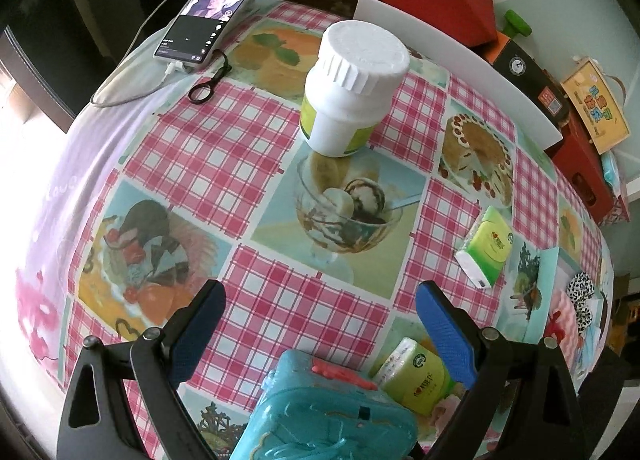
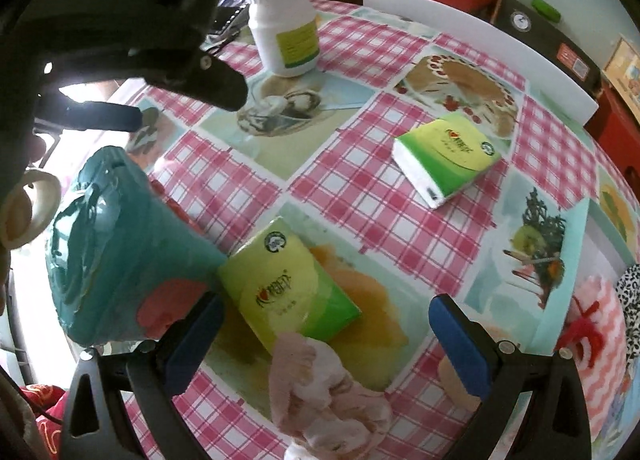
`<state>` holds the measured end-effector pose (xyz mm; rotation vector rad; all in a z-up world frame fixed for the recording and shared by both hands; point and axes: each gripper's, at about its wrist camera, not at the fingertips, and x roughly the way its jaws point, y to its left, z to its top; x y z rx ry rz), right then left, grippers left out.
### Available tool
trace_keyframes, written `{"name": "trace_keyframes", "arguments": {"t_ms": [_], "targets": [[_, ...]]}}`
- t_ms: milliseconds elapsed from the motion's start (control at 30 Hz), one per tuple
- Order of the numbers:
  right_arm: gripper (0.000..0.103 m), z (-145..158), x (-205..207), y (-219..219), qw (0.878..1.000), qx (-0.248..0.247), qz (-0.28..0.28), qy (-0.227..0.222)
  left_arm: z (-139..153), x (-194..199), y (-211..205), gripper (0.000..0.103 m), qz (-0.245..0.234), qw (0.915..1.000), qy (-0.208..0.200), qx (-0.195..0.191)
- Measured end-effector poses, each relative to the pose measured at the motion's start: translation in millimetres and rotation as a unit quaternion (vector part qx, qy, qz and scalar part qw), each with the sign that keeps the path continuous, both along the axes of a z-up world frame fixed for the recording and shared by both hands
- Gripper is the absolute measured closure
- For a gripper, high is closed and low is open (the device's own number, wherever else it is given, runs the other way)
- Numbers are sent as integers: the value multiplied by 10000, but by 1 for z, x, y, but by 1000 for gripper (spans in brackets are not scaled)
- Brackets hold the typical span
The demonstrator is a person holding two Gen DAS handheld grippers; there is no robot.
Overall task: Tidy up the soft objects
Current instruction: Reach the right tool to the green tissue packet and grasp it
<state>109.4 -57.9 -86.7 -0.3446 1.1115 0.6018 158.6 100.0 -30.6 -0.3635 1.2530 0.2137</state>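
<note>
1. Left gripper (image 1: 320, 324): jaws spread wide, grasping nothing, blue pads (image 1: 198, 334) hanging above the checked tablecloth (image 1: 256, 164) at the bottom of the left wrist view.
2. Right gripper (image 2: 326, 334): likewise released, blue pads (image 2: 460, 344) apart, a crumpled pinkish soft cloth (image 2: 324, 388) lying between them at bottom centre, apparently not touching either pad.
3. Seen only from the left wrist: a phone (image 1: 212, 16) with a lit screen and cable at upper left, a black ring strap (image 1: 208, 82) just beside it.
4. Seen only from the right wrist: the pinkish cloth in full, and the left gripper's black body filling the upper left.
5. Shared by both: teal plastic box (image 2: 120, 252) at the left of the right view, bottom centre of the left view; white bottle (image 1: 352, 88) upright near the top.
6. Tissue packs: green and yellow, glossy, soft-edged. Nearer pack (image 2: 288, 284) touching the teal box, lower centre; farther pack (image 2: 448, 156) alone at centre right, well apart from it.
7. Striped pink fabric (image 2: 600, 340) and a leopard-print piece (image 2: 630, 300) cut off at the right edge.
8. Printing on the packs too small to read; lower part of the teal box cropped in the left view.
</note>
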Motion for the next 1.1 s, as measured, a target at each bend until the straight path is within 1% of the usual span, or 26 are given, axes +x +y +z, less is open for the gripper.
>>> {"name": "trace_keyframes", "arguments": {"t_ms": [200,300,367,500,567,667,767,800,867,900,1100], "targets": [[1,-7,3,0,10000,18,-82,-15,-2,1,-1,7,-7,10000,10,-15],[1,-8,13,-8,9995,100,-306,1,-4,2,-3,7,-5,10000,5,-29],[3,-7,19,-16,9988,164,-457,-18,-5,3,-5,7,-17,10000,6,-45],[11,-4,28,-30,9966,333,-747,-39,-7,7,-10,7,-77,9999,0,-85],[12,-4,34,-35,9956,394,-846,-41,-8,9,-13,7,-120,9999,1,-88],[21,-5,38,-37,9949,423,-917,-2,-9,11,-20,7,-191,9998,12,-79],[23,-5,37,-39,9950,290,-954,25,-10,13,-24,7,-234,9997,17,-76],[26,-4,38,-40,9950,271,-963,26,-10,13,-25,7,-240,9997,12,-78],[38,-2,39,-41,9947,348,-962,27,-10,15,-28,7,-260,9996,3,-80],[50,-1,38,-42,9946,387,-958,40,-10,16,-31,7,-286,9996,-4,-76],[51,1,37,-51,9921,600,-1097,100,-7,20,-44,7,-421,9991,-81,-36]]}}
